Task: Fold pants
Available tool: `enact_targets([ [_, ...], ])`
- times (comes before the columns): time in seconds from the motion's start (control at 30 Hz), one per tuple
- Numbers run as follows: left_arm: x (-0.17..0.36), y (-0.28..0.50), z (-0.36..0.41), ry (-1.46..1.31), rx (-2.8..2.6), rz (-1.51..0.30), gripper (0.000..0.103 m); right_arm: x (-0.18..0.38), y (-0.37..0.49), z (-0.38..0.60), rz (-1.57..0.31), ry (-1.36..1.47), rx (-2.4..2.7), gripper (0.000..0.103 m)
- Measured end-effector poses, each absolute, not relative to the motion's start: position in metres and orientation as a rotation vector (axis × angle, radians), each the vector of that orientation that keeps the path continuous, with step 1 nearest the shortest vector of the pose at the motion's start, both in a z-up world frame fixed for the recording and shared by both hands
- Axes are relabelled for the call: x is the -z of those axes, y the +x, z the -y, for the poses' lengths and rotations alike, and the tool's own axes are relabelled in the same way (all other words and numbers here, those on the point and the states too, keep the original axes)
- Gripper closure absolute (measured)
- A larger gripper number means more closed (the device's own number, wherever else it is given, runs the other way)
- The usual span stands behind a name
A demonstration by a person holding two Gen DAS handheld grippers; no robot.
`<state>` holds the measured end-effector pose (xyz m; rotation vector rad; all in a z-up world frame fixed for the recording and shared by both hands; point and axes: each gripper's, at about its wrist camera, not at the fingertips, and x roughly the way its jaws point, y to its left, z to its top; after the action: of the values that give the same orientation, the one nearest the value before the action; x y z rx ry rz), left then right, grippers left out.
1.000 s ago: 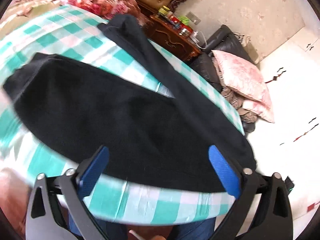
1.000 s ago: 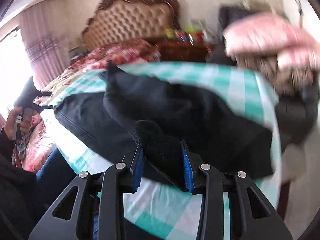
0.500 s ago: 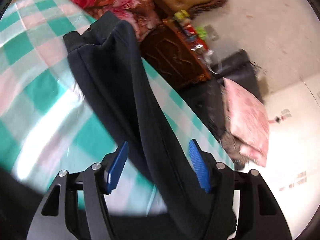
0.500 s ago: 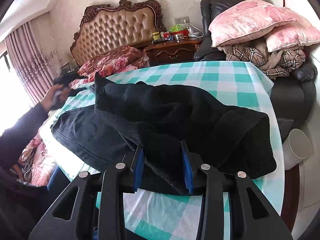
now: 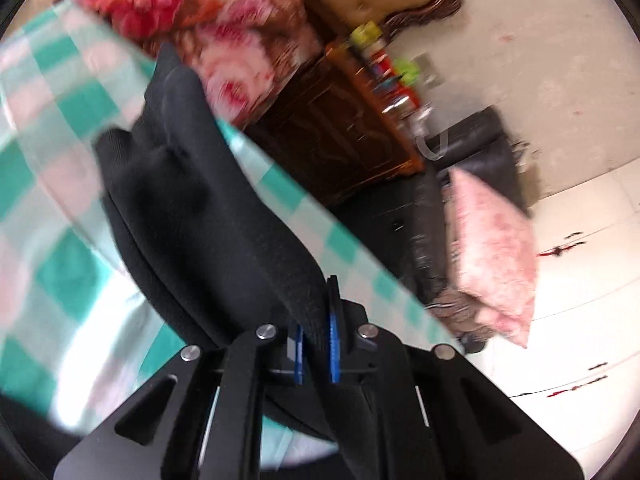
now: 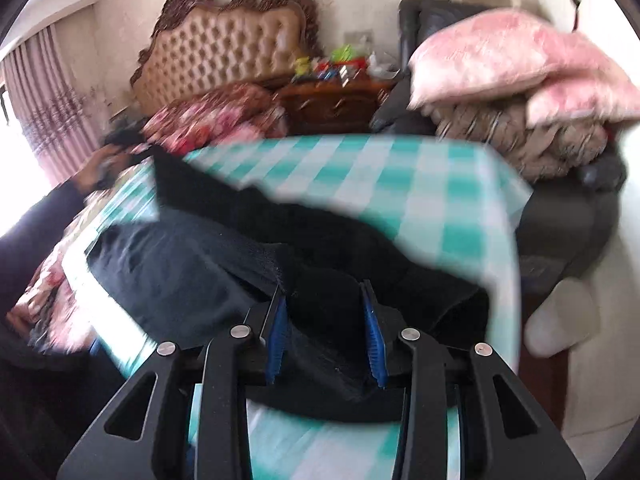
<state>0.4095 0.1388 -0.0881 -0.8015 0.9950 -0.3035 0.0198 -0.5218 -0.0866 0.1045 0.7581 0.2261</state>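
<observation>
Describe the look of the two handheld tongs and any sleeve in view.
Both the left tongs and the right tongs are matte black angular linkage frames with silver round-headed screws at the pivots and ribbed blue pads on the inner faces of the fingers. In the right wrist view, a dark sleeve shows at the left edge.

Teal-checked table (image 6: 440, 200), black pants (image 6: 180, 280) on it

Left gripper (image 5: 316, 336) fingers just closed, pinching black cloth; right gripper (image 6: 326, 332) clamped on thick fold.
</observation>
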Motion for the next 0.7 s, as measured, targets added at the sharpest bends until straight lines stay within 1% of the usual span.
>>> enact_targets([
  [0.07,0.058,0.365,-0.153,-0.834,0.318,-0.916,0.094,0.058,0.033,0.541,-0.684,0.121,-0.184,0.066],
  [0.1,0.050,0.339,-0.157,-0.839,0.325,-0.888,0.094,0.048,0.034,0.547,-0.651,0.118,-0.165,0.066],
  [0.13,0.047,0.309,-0.162,-0.847,0.337,-0.861,0.094,0.040,0.033,0.555,-0.627,0.110,-0.132,0.064],
  [0.2,0.056,0.238,-0.168,-0.842,0.353,-0.839,0.094,0.044,0.030,0.571,-0.654,0.163,-0.078,0.063],
  [0.23,0.072,0.197,-0.168,-0.837,0.352,-0.845,0.094,0.060,0.024,0.585,-0.704,0.247,-0.048,0.062],
  [0.3,0.111,0.143,-0.161,-0.836,0.350,-0.894,0.094,0.089,0.012,0.596,-0.778,0.346,-0.007,0.060],
  [0.33,0.130,0.123,-0.159,-0.838,0.343,-0.921,0.094,0.111,0.002,0.599,-0.830,0.399,0.037,0.055],
  [0.37,0.155,0.103,-0.157,-0.860,0.327,-0.951,0.094,0.128,-0.005,0.603,-0.865,0.457,0.072,0.053],
  [0.4,0.173,0.092,-0.158,-0.895,0.326,-0.967,0.094,0.146,-0.013,0.607,-0.897,0.542,0.091,0.052],
  [0.43,0.183,0.086,-0.159,-0.916,0.317,-0.968,0.094,0.169,-0.026,0.613,-0.921,0.680,0.087,0.049],
  [0.53,0.193,0.075,-0.165,-0.948,0.325,-0.937,0.094,0.202,-0.056,0.617,-0.902,0.883,0.119,0.049],
  [0.63,0.189,0.075,-0.168,-0.943,0.351,-0.927,0.093,0.210,-0.076,0.615,-0.826,1.022,0.086,0.049],
  [0.7,0.188,0.077,-0.169,-0.945,0.368,-0.916,0.091,0.206,-0.081,0.611,-0.779,1.061,0.064,0.046],
])
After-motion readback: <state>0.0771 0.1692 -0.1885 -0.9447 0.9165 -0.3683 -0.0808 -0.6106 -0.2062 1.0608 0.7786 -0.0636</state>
